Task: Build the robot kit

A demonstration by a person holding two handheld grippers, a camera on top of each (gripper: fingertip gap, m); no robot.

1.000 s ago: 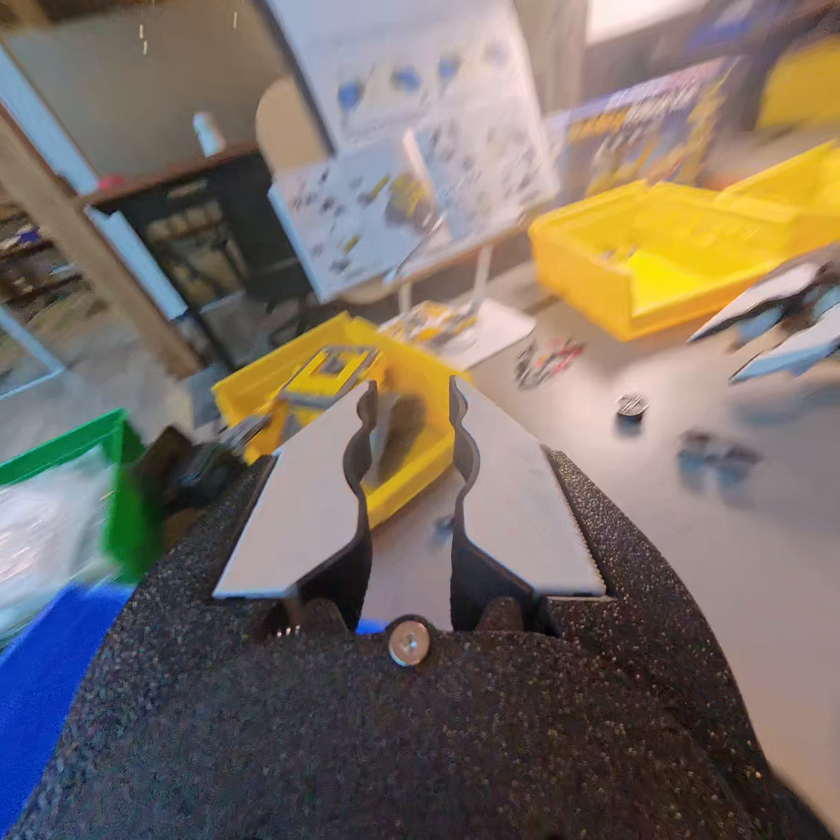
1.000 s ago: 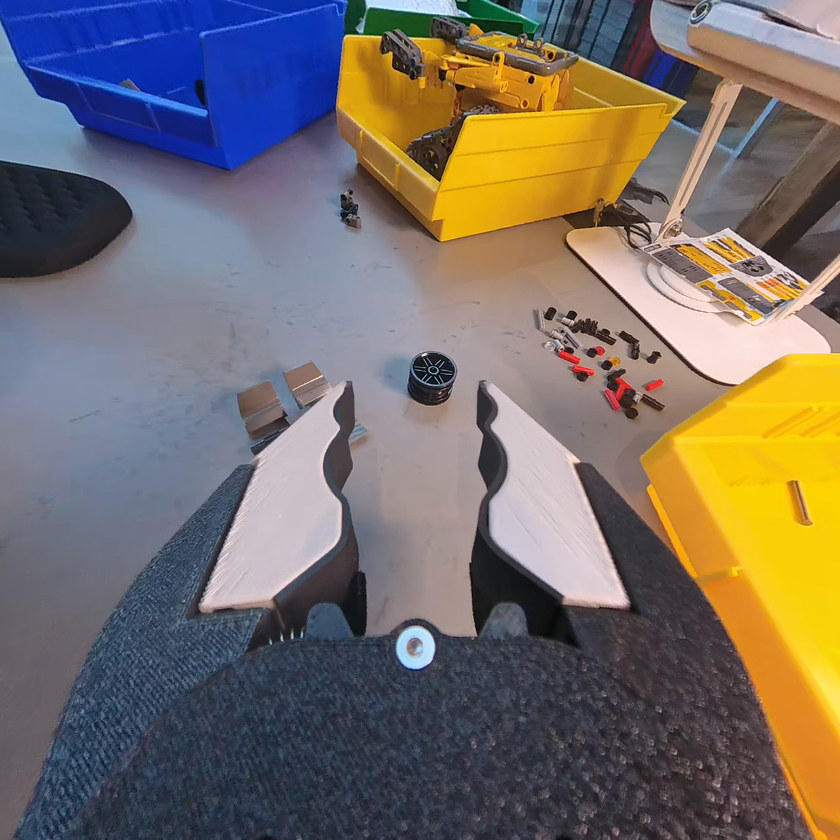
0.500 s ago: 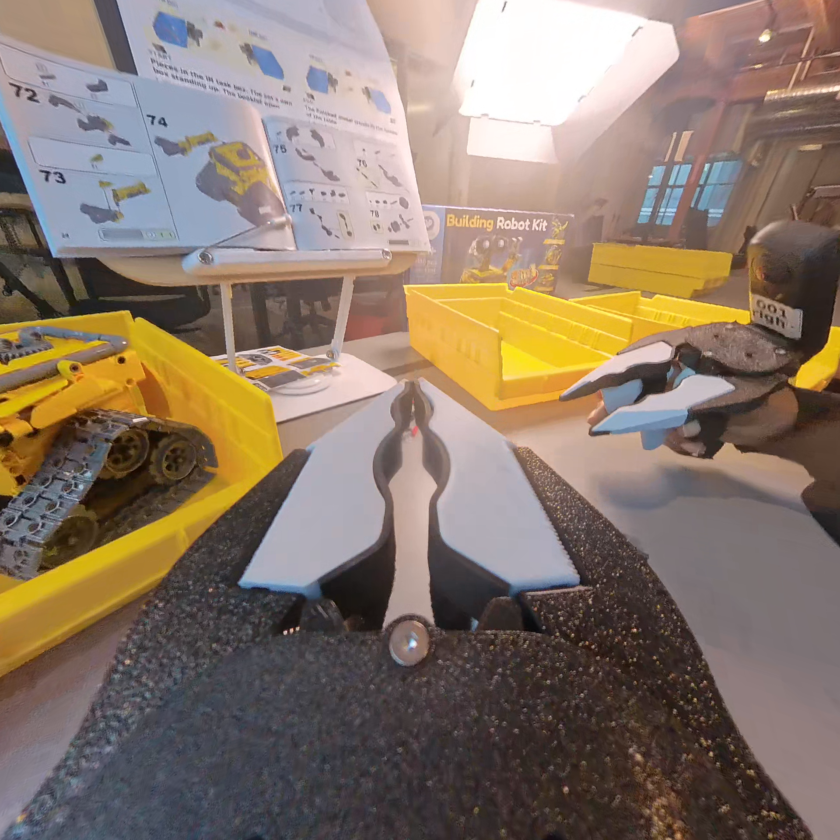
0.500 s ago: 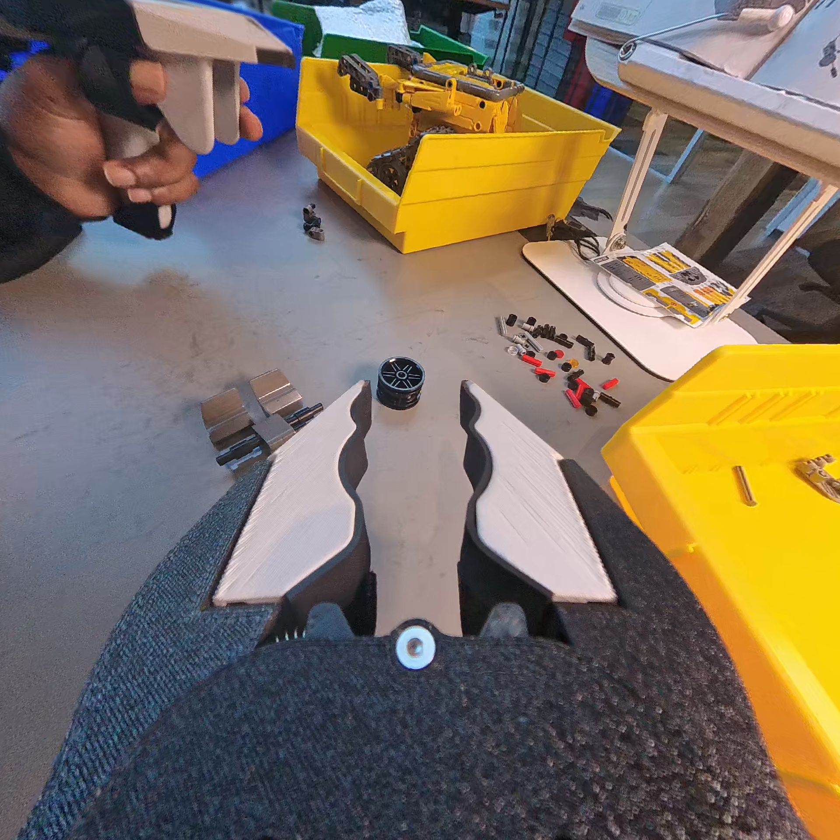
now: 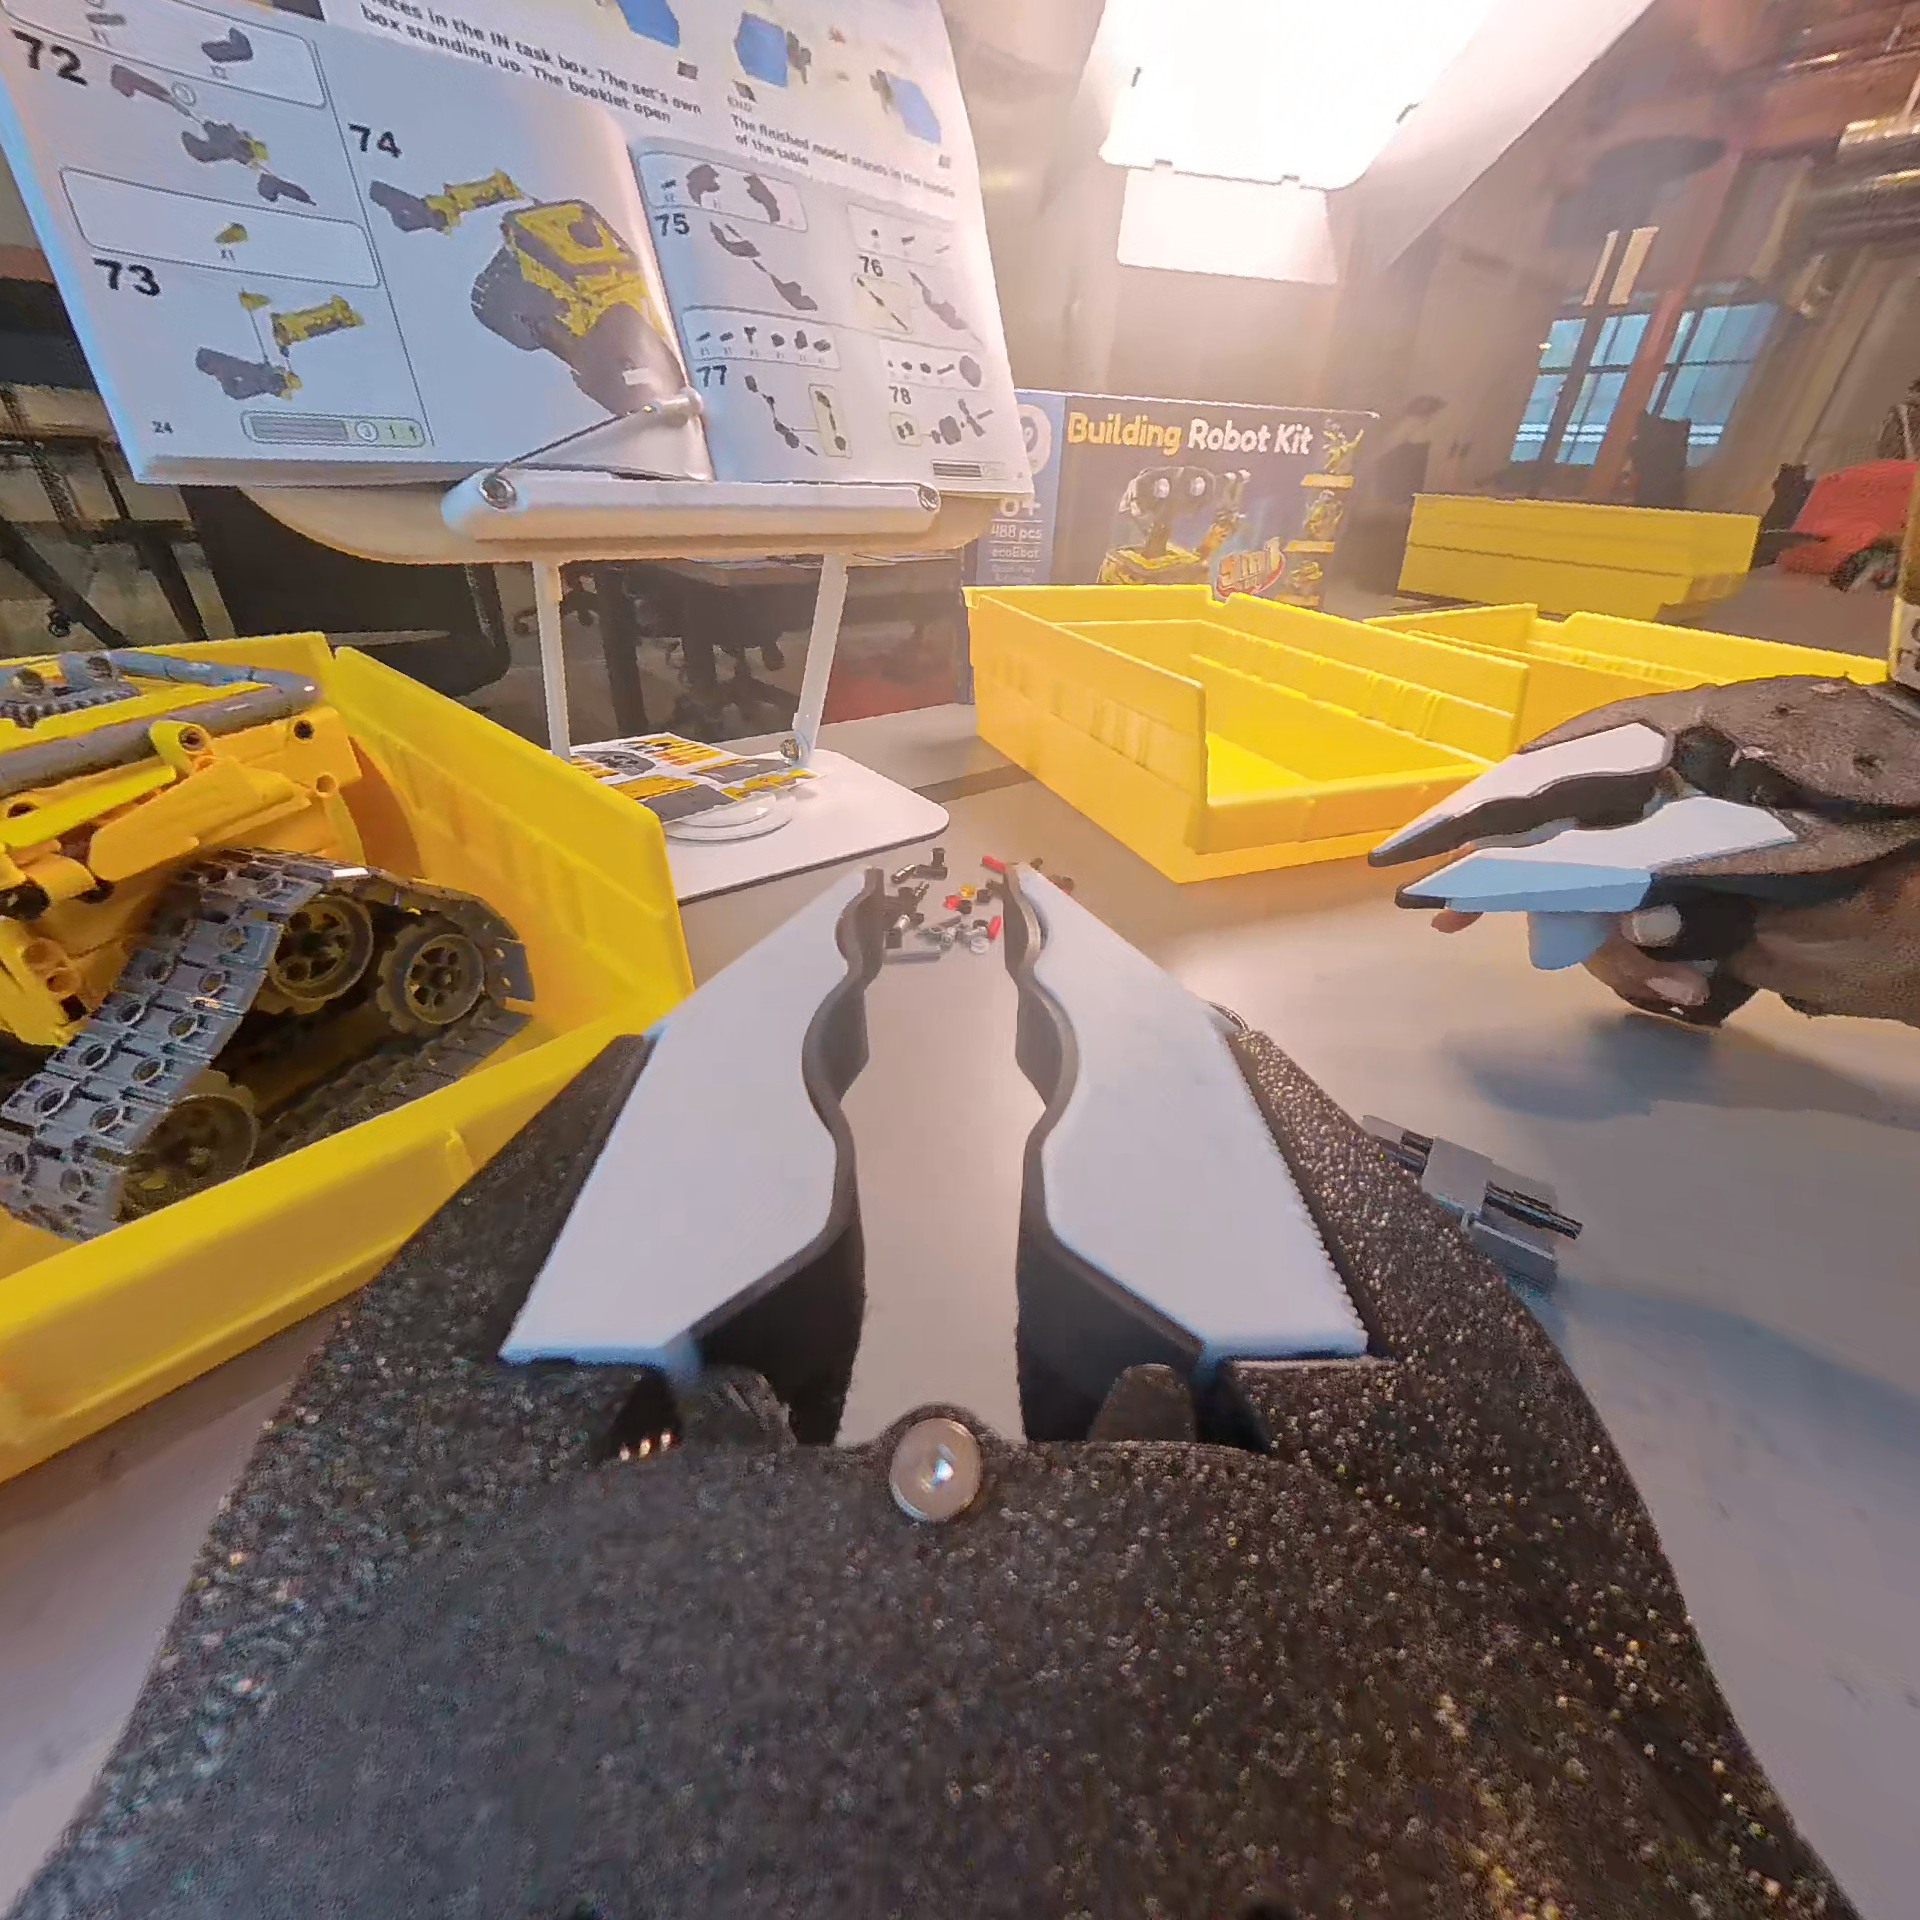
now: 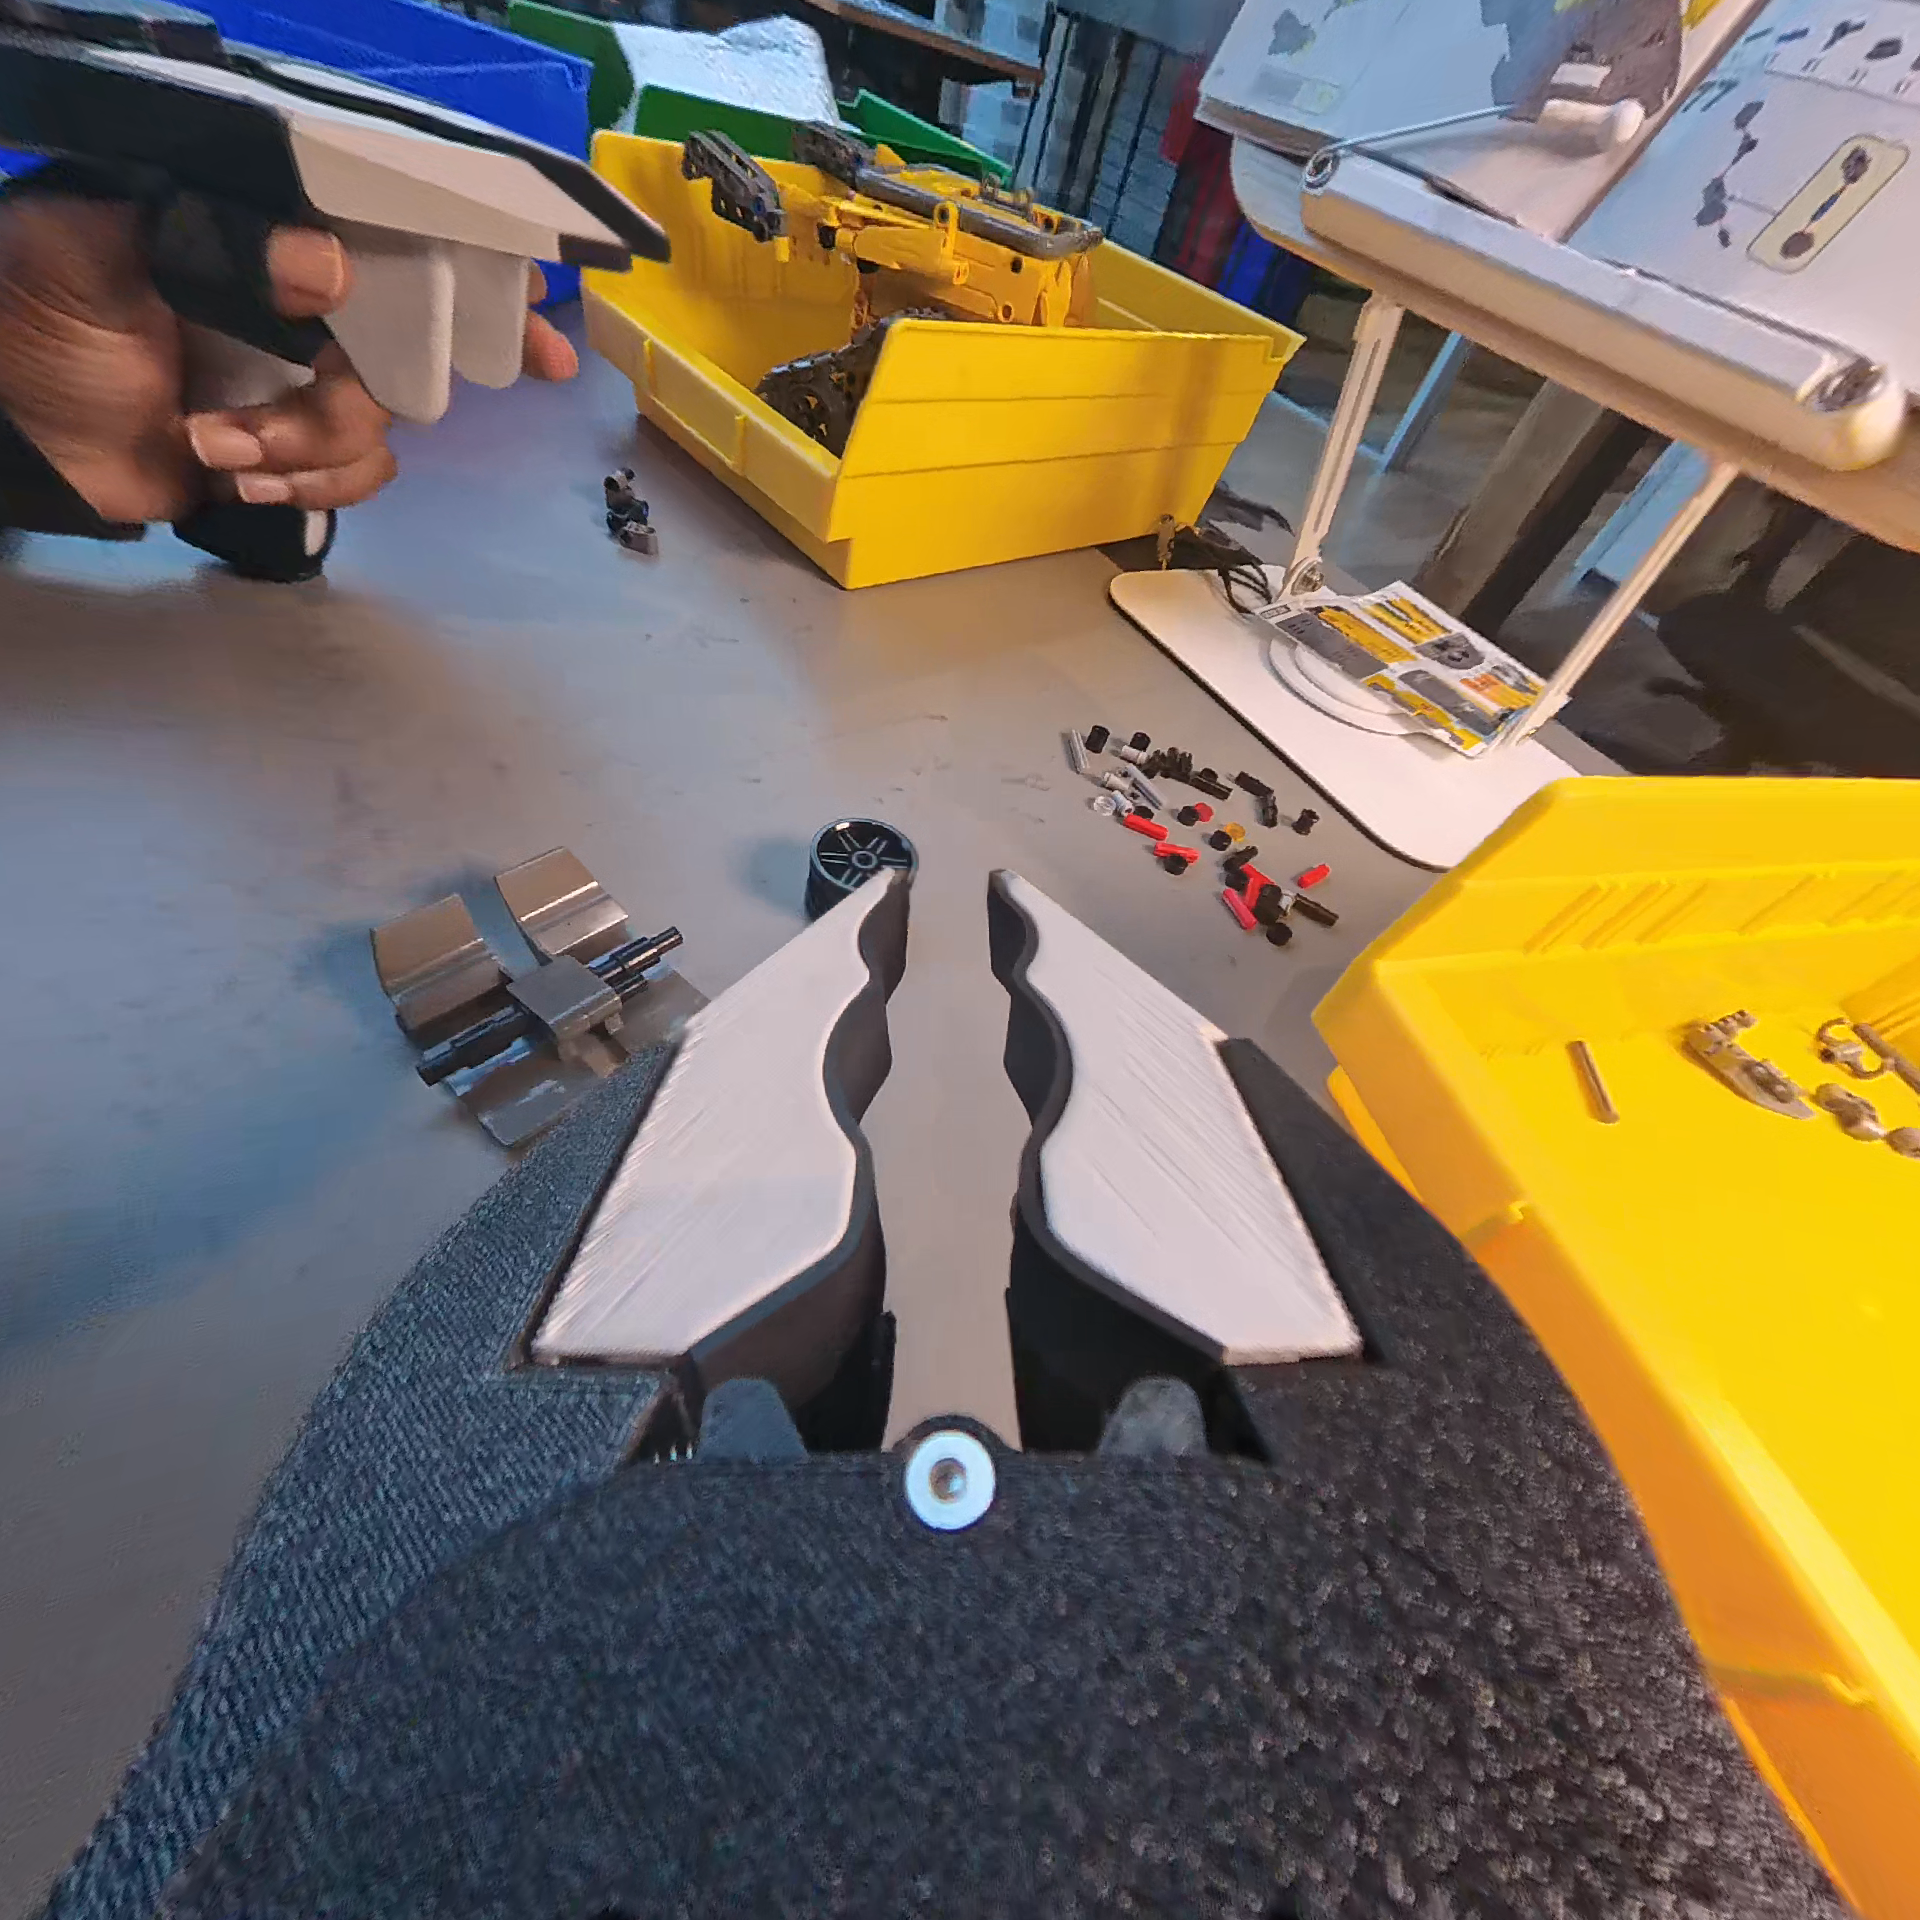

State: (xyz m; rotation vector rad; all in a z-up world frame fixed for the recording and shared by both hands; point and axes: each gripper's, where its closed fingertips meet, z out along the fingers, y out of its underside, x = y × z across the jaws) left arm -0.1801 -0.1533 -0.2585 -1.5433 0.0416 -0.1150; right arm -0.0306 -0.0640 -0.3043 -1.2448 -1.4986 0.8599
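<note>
My left gripper [image 5: 945, 894] is open and empty above the grey table, pointing at a pile of small black, red and grey pins [image 5: 945, 920] beyond its tips. It also shows in the right wrist view [image 6: 634, 249], held in a hand. My right gripper [image 6: 948, 883] is open with a narrow gap and empty; a black wheel [image 6: 860, 868] stands just left of its left fingertip. It also shows in the left wrist view [image 5: 1392, 878]. A grey panel assembly with a black axle [image 6: 530, 977] lies to the left of it. The pins [image 6: 1205, 831] lie ahead on the right.
A yellow bin [image 6: 1039, 416] holds a yellow tracked model [image 5: 208, 883]. An open instruction booklet [image 5: 468, 260] rests on a white stand. A second yellow bin [image 6: 1662, 1143] with a few parts is close on the right. A kit box [image 5: 1195, 499], blue bin [image 6: 468, 62] and green bin [image 6: 675, 104] stand behind. My right fingertips sit around 20 cm from my left ones. The black wheel [image 6: 860, 868] is closer to my right gripper, around 8 cm from its tips; the left tips are 15 cm off.
My left gripper swung right from the bins toward the stand, shut half a second ago, and has opened again. My right gripper's jaws have narrowed and it has moved nearer the wheel.
</note>
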